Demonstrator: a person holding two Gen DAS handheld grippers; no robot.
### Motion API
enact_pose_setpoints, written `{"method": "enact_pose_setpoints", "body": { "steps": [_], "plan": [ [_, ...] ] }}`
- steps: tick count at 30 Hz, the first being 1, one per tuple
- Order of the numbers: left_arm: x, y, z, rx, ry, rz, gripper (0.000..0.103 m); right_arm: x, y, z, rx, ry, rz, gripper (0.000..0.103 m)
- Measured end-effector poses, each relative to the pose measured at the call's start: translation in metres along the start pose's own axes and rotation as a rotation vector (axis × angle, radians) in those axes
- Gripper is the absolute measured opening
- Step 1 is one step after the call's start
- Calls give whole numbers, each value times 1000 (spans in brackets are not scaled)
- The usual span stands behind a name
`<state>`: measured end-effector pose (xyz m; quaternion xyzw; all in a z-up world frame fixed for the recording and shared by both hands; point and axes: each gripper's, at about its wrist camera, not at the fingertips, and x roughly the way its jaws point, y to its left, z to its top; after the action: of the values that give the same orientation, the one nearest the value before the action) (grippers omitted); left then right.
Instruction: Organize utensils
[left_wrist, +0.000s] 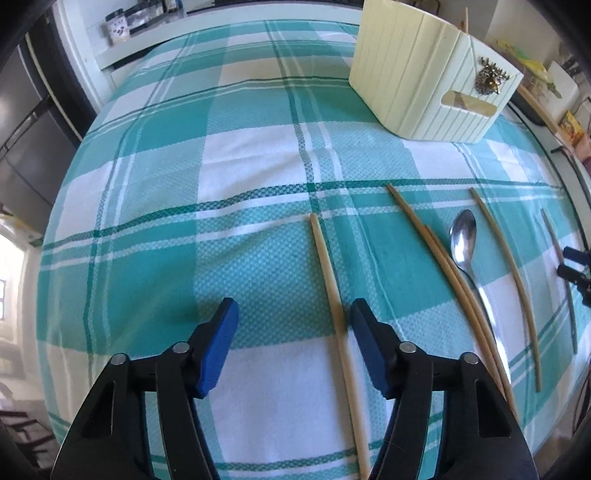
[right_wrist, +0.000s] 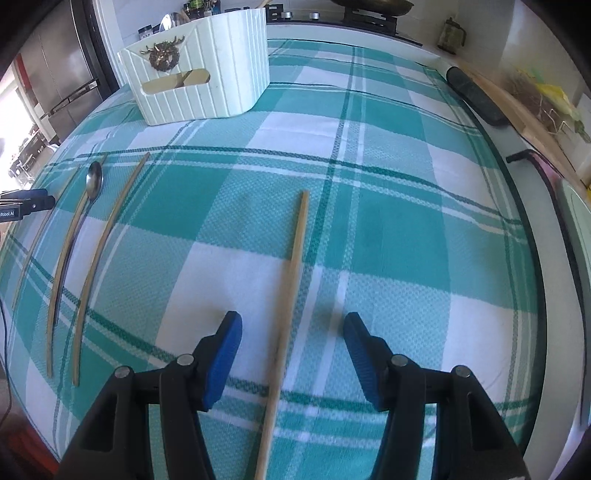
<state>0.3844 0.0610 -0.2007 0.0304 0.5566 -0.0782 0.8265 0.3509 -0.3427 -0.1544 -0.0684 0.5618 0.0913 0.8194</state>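
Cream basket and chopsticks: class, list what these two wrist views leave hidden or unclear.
- Cream basket: its walls hide the contents in both views; only a sliver shows through the handle slot.
- Chopstick in the right view: the near end leaves the bottom edge.
- Spoon in the left view: the right finger covers the handle's end.

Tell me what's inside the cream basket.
Through the handle slot of the cream basket, flat wooden utensil handles show, and a thin stick pokes above its rim. The walls hide everything else inside.
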Motion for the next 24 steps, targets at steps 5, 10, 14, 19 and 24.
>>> {"method": "enact_pose_setpoints", "body": {
  "steps": [5, 10, 14, 19, 24],
  "plan": [
    [1, -11, 9, 29, 7, -6, 8, 15, -9, 32, 48, 7, -6, 41],
    [-5, -19, 4, 39, -31, -11, 4, 20, -20, 49, 109, 18, 23, 7],
    [-39, -8, -2, -23, -121, -45, 4, -4, -24, 47, 155, -63, 78, 6],
    [-106, 4, -15, -60, -262, -108, 4, -75, -19, 38, 161, -231, 148, 6],
    [-158, 6, -30, -61, -374, -133, 4, -135, -8, 24, 119, -345, 173, 6]
  ]
}}
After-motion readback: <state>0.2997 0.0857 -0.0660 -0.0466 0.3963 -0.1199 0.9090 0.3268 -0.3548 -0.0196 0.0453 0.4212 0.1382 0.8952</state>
